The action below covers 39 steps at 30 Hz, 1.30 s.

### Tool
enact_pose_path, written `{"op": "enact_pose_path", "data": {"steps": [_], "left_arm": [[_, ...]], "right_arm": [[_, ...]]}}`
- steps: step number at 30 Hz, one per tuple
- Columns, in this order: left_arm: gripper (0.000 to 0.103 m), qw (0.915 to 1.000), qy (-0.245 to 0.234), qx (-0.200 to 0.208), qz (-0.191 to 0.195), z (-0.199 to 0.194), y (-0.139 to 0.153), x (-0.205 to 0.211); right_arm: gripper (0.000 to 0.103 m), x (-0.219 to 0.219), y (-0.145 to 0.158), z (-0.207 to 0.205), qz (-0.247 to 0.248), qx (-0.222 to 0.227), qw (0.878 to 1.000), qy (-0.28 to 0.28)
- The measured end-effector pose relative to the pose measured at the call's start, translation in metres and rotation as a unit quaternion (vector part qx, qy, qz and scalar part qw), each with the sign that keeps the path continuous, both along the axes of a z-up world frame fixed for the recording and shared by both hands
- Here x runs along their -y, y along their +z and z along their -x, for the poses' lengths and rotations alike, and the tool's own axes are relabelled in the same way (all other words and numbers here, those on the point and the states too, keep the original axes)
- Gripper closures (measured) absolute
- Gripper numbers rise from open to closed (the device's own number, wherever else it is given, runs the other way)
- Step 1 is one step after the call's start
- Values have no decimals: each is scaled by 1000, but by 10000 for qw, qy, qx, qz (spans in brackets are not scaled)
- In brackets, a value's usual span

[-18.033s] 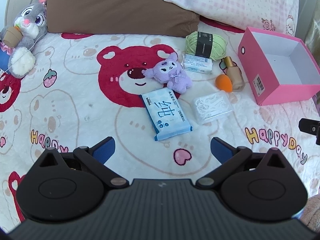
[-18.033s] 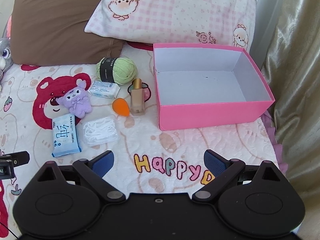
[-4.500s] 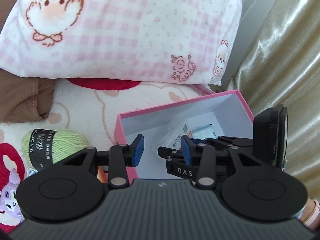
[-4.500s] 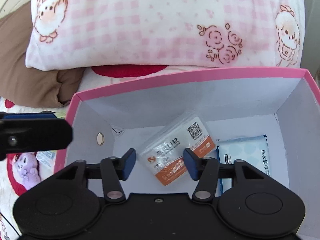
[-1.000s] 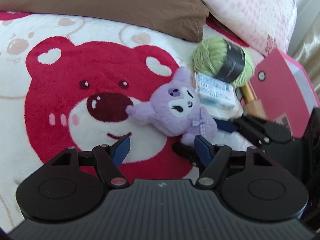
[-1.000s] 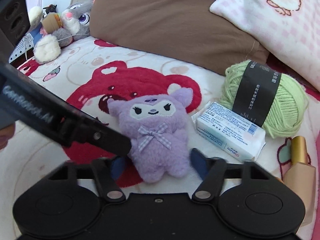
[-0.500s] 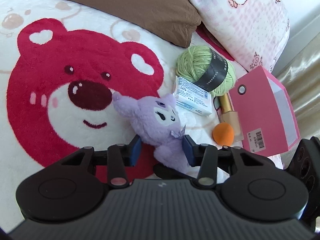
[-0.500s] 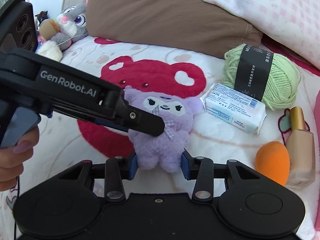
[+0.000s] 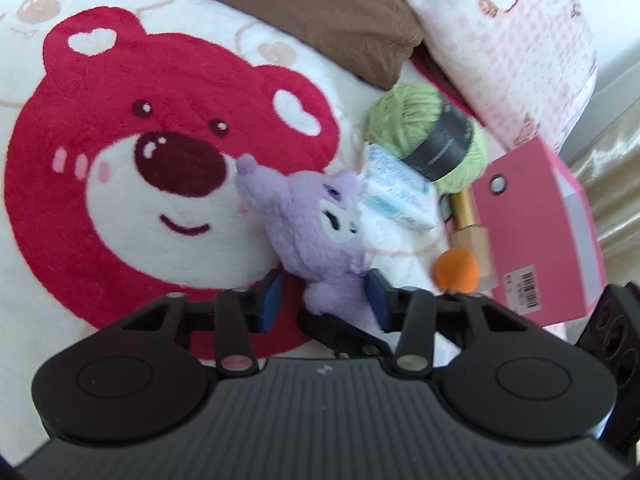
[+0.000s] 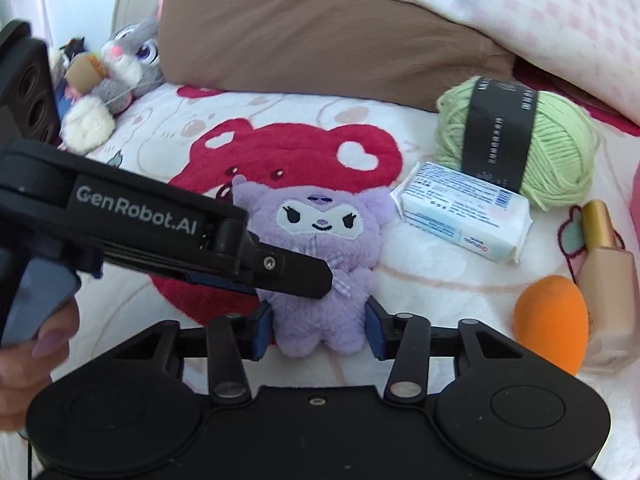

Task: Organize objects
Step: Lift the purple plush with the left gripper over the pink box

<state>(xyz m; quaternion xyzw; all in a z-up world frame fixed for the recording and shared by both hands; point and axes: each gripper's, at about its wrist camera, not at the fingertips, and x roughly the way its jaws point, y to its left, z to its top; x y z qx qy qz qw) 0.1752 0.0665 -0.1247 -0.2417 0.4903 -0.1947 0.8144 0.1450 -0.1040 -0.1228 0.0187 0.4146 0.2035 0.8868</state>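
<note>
A purple plush toy lies on the bear-print bedspread. My left gripper has the toy's lower body between its blue pads, and its jaws are closing on it. In the right wrist view the left gripper reaches in from the left across the toy's middle. My right gripper is shut on the toy's legs, a pad pressed on each side. A pink box stands to the right.
Right of the toy lie green yarn, a white-blue packet, an orange sponge and a foundation bottle. A brown pillow and a checked pillow lie behind. A grey rabbit plush sits far left. A hand holds the left gripper.
The left gripper's jaws have narrowed from wide apart to close around the purple toy. The right gripper's jaws have closed onto its legs. The toy has turned a little on the bedspread.
</note>
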Motion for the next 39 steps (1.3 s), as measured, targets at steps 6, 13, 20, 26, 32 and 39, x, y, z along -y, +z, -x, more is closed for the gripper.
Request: {"op": "enact_pose_path", "data": {"steps": [6, 13, 20, 26, 32, 39], "left_arm": [[75, 9999, 64, 139, 50, 8, 13, 7], [75, 9996, 35, 275, 42, 29, 39, 11], [75, 9992, -153, 367, 48, 54, 72, 15], [75, 9986, -481, 188, -130, 72, 100, 30], [75, 9972, -721, 162, -90, 85, 131, 49], [75, 9946, -1016, 231, 35, 88, 167, 83]], "right_arm": [[55, -1, 12, 8, 141, 132, 9997, -139], [55, 3, 34, 25, 200, 232, 9994, -146], [56, 4, 64, 55, 244, 420, 9986, -219], [56, 7, 92, 74, 377, 40, 9987, -337], [56, 28, 125, 89, 235, -225, 9985, -451], [55, 60, 163, 101, 367, -254, 9973, -590]]}}
